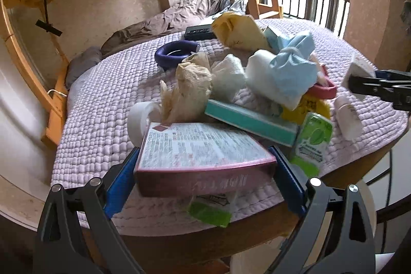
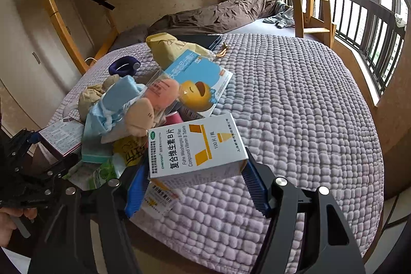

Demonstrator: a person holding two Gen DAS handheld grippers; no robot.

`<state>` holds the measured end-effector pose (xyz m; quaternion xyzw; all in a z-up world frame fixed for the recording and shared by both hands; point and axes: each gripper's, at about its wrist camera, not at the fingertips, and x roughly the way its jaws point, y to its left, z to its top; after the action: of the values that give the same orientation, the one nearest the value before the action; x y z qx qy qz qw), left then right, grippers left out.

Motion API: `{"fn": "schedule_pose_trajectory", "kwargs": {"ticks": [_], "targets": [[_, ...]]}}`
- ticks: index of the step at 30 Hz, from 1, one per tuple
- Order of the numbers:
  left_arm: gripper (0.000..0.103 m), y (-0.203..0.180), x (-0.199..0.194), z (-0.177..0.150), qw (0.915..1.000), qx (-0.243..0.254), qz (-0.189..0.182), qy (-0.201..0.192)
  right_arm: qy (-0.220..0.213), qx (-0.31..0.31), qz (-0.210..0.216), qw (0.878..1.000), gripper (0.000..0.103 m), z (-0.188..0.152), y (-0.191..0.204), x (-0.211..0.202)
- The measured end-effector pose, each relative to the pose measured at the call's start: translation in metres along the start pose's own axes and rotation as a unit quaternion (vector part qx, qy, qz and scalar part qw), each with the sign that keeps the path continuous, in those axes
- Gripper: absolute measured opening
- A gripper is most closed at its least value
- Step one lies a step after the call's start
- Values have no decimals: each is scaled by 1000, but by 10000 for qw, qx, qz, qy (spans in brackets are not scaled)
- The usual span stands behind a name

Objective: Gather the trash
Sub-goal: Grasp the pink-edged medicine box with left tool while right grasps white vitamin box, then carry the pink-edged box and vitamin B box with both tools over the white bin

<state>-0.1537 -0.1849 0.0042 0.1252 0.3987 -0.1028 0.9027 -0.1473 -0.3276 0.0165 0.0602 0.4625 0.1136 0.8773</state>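
Left wrist view: the left gripper (image 1: 205, 168) is clamped on a pink box (image 1: 203, 158), its blue pads pressed against the box's two short sides, at the near edge of the lilac quilt (image 1: 102, 120) that covers the bed. A green wrapper (image 1: 209, 213) lies on the quilt just under the box. Behind the box the trash is heaped: crumpled beige paper (image 1: 190, 89), a teal box (image 1: 250, 121), a green-and-white carton (image 1: 312, 143) standing near the quilt's near right edge, a light blue mask (image 1: 292, 76), and a yellow bag (image 1: 237, 31) farther back. A purple ring (image 1: 174, 53) and a black case (image 1: 199, 32) sit toward the far edge. At the right, the right gripper (image 1: 359, 85) holds a white box end.

Right wrist view: the right gripper (image 2: 196, 179) grasps a white vitamin box (image 2: 195, 153) with yellow shapes, blue pads against its sides, lifted and tilted above the quilt (image 2: 295, 120) near its near left corner. A second, similar box (image 2: 160, 199) lies on the quilt below it. The heap sits just behind: the mask (image 2: 113, 104), a blue carton (image 2: 203, 84) with a yellow cartoon face, peach-coloured soft pieces (image 2: 151, 104). The left gripper (image 2: 34, 143) shows at the left edge on the pink box (image 2: 63, 135).
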Motion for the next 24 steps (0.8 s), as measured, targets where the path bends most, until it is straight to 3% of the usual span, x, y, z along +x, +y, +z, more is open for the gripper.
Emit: {"fn": "schedule_pose_trajectory", "kwargs": {"ticks": [8, 14, 24], "targets": [[99, -4, 19, 5, 9991, 208, 312, 184, 33, 49, 61, 10000, 66, 1, 4, -2], [91, 10, 19, 9, 9996, -233, 33, 128, 54, 70, 80, 9999, 66, 0, 5, -4], [91, 13, 0, 6, 9997, -256, -62, -5, 111, 128, 189, 9997, 66, -8, 10, -16]]}}
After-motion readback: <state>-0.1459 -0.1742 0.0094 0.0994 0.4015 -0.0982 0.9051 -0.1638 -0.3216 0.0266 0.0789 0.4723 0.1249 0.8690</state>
